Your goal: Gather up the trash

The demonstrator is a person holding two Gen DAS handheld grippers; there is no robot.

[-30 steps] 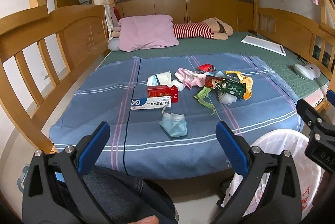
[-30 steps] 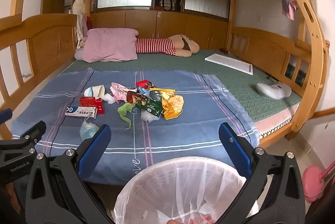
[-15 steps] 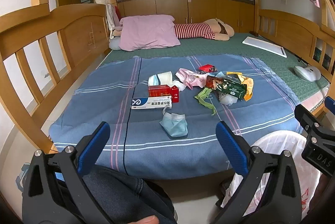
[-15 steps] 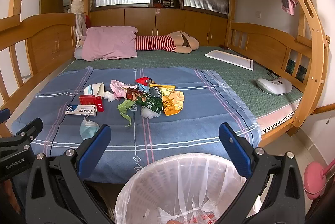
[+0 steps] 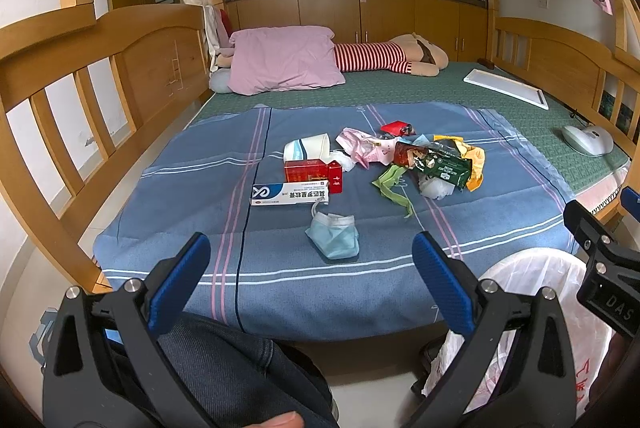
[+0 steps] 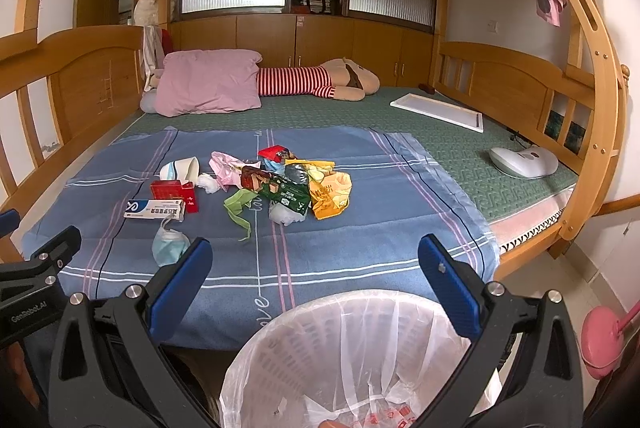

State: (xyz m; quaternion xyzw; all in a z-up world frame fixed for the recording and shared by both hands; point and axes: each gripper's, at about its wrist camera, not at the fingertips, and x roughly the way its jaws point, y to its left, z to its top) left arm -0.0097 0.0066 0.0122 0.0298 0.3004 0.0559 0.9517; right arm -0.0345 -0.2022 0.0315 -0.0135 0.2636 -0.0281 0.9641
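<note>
A heap of trash lies on the blue striped sheet [image 5: 200, 188]: a blue face mask [image 5: 333, 234] nearest me, a white and blue box [image 5: 290, 193], a red box [image 5: 314, 172], a paper cup [image 5: 306, 147], a pink wrapper [image 5: 360, 144], a green strip [image 5: 392, 184], a dark green packet [image 5: 440, 166] and a yellow bag [image 6: 331, 193]. My left gripper [image 5: 311, 270] is open and empty, short of the bed edge. My right gripper [image 6: 315, 274] is open and empty above the white-lined bin [image 6: 352, 356]. The mask [image 6: 170, 248] also shows in the right wrist view.
Wooden bed rails [image 5: 80, 76] stand left and right. A pink pillow [image 5: 284, 60], a striped plush toy [image 5: 384, 56], a white board [image 5: 504, 88] and a white device [image 5: 588, 140] lie on the green mat. My knee [image 5: 240, 368] is below the left gripper. A pink object [image 6: 604, 340] stands on the floor.
Both views have risen and tilted slightly; the grippers stay open and near the bed's front edge. The trash has not moved.
</note>
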